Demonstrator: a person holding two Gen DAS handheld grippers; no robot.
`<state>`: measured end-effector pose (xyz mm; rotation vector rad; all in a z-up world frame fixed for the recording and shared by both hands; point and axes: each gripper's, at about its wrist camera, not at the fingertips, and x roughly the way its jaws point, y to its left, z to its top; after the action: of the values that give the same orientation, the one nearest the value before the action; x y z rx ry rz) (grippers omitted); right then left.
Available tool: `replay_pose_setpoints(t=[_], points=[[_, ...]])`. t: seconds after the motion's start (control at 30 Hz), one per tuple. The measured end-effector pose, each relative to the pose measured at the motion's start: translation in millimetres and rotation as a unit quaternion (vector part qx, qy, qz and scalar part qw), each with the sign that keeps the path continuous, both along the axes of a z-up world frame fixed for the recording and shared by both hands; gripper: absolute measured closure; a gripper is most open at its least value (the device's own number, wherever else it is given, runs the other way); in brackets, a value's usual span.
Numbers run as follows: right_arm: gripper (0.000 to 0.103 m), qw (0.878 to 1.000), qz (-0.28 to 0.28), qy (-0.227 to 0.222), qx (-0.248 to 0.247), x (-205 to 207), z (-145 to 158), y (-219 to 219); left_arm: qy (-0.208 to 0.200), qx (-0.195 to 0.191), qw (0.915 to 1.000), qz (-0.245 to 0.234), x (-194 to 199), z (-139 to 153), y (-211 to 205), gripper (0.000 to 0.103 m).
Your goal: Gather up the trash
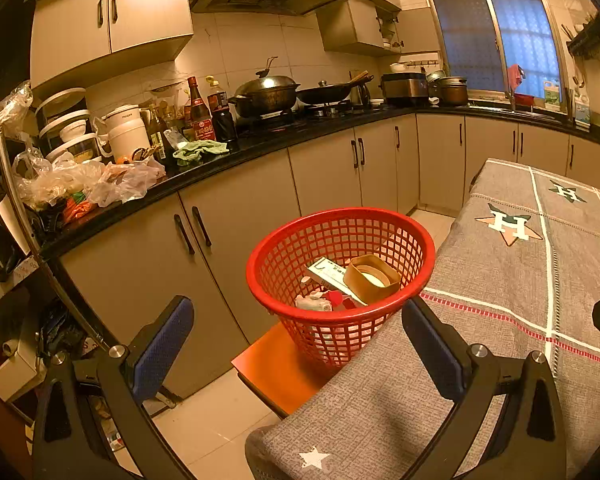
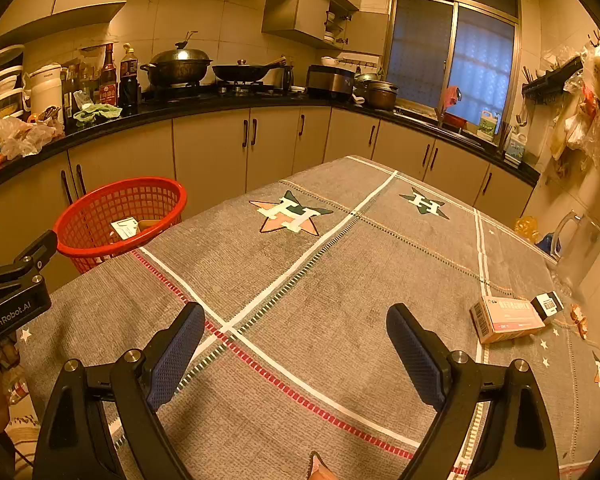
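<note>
A red mesh basket [image 1: 340, 268] stands on an orange stool beside the table's left edge; it also shows in the right wrist view [image 2: 120, 216]. Inside lie a tape roll [image 1: 372, 278], a flat white box [image 1: 330, 274] and crumpled wrappers [image 1: 314, 302]. My left gripper [image 1: 296, 344] is open and empty, just short of the basket. My right gripper [image 2: 296, 350] is open and empty above the grey tablecloth [image 2: 300, 280]. A cardboard box [image 2: 504, 318] and a small black box [image 2: 546, 306] lie on the table at the right.
The kitchen counter [image 1: 260, 144] with bottles, pans and plastic bags runs behind the basket. A clear jug [image 2: 576, 248] stands at the table's far right edge, with small wrappers [image 2: 578, 316] near it. The left gripper's body [image 2: 12, 292] shows at the right view's left edge.
</note>
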<state>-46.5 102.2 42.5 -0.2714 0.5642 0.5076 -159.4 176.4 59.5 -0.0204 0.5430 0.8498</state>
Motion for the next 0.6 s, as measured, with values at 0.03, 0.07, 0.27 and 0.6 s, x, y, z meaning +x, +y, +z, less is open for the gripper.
replay_pose_setpoints(t=[0.03, 0.07, 0.27, 0.6], points=[[0.008, 1.000, 0.000, 0.000, -0.001, 0.1, -0.3, 0.1, 0.000, 0.000, 1.0000, 0.000, -0.2, 0.1, 0.2, 0.000], [0.009, 1.000, 0.000, 0.000, 0.000, -0.1, 0.0, 0.0, -0.001, -0.001, 1.0000, 0.000, -0.2, 0.1, 0.2, 0.000], [0.008, 1.000, 0.001, -0.001, -0.003, 0.6, -1.7, 0.2, 0.000, 0.000, 1.0000, 0.001, -0.4, -0.2, -0.4, 0.000], [0.008, 1.000, 0.000, 0.000, -0.004, -0.3, -2.3, 0.3, 0.001, 0.000, 1.0000, -0.002, 1.2, -1.9, -2.6, 0.000]])
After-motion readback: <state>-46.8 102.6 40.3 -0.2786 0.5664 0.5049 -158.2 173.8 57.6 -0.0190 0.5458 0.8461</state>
